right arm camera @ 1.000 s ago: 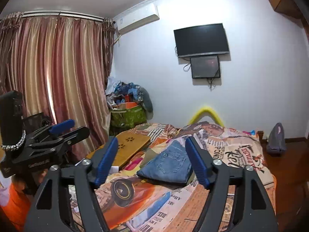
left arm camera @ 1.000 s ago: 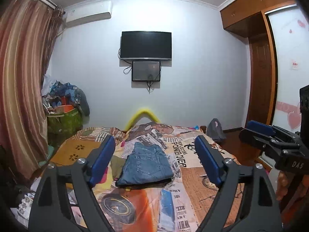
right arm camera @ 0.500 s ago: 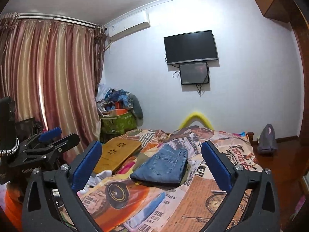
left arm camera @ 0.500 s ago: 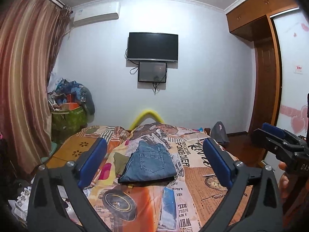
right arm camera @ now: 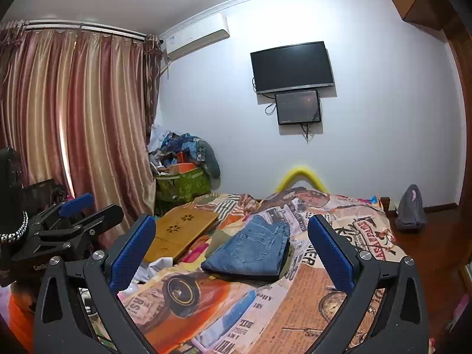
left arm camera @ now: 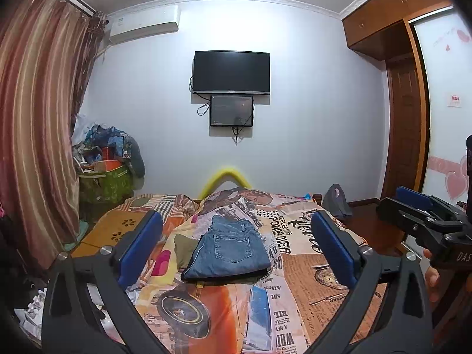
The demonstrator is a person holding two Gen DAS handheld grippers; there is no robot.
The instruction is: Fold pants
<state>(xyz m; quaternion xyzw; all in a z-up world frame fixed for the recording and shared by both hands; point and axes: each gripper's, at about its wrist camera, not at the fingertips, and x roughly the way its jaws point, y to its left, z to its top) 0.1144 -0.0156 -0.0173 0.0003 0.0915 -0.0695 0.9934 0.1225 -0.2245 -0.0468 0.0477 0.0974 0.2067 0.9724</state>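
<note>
A pair of blue jeans (left arm camera: 228, 250) lies folded into a compact stack in the middle of the bed (left arm camera: 309, 280), back pocket facing up. It also shows in the right wrist view (right arm camera: 253, 250). My left gripper (left arm camera: 236, 253) is open and empty, held back from the jeans above the bed's near part. My right gripper (right arm camera: 233, 250) is open and empty, also held back from the jeans. Each gripper shows at the edge of the other's view: the right gripper (left arm camera: 424, 221) and the left gripper (right arm camera: 73, 215).
The bed has a bright printed cover. A wooden lap tray (right arm camera: 183, 230) lies on its left side. An olive garment (left arm camera: 184, 246) peeks from under the jeans. A green bin of clutter (left arm camera: 103, 183) stands by the curtain. A grey bag (left arm camera: 337, 202) sits on the floor.
Both grippers have opened wider and pulled back and upward from the bed. The folded jeans have not moved.
</note>
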